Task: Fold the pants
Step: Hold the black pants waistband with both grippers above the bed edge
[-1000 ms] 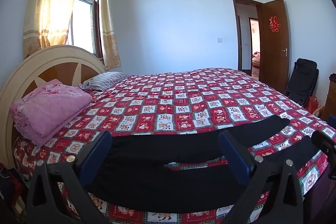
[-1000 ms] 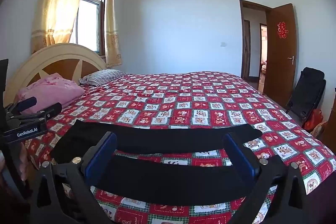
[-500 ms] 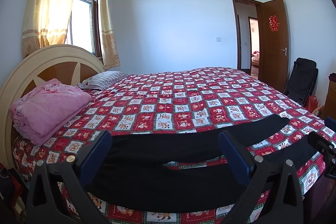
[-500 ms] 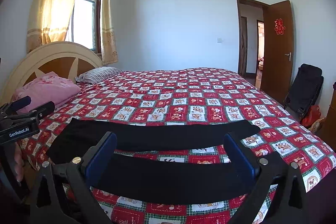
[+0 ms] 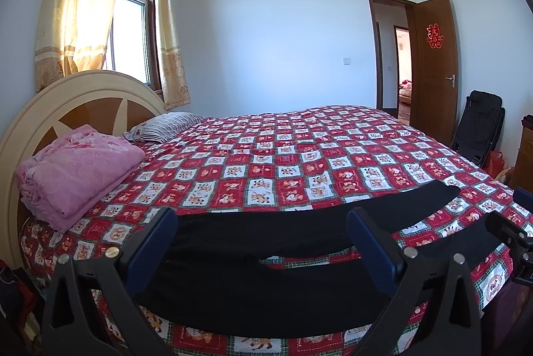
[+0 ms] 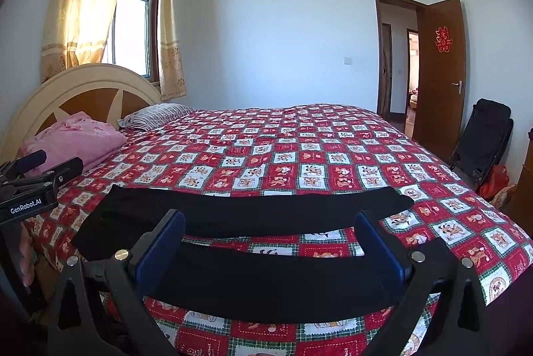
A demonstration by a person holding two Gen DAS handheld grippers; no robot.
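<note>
**Both grippers spread wide above the black pants at the bed's near edge**

My left gripper is spread wide, its blue-padded fingers holding nothing; black plastic arms with round silver screws carry them. My right gripper hangs the same way, agape and empty, blue pads flat and rectangular. In the right wrist view the left gripper's black body appears at the bed's left edge, with white lettering that reads "GenRobot.AI".

Beneath both lie the black fabric pants, matte and smooth, spread flat along the near edge of the bed, waist toward the headboard end, the two legs parted in a narrow V towards the foot end.

They rest on a red-and-white checked quilt printed with cartoon figures. At the headboard end sit a folded pink fleecy blanket and a striped pillow, against a rounded cream-and-brown wooden headboard. Past the far corner stands an open brown wooden door bearing a red paper double-happiness character.
</note>
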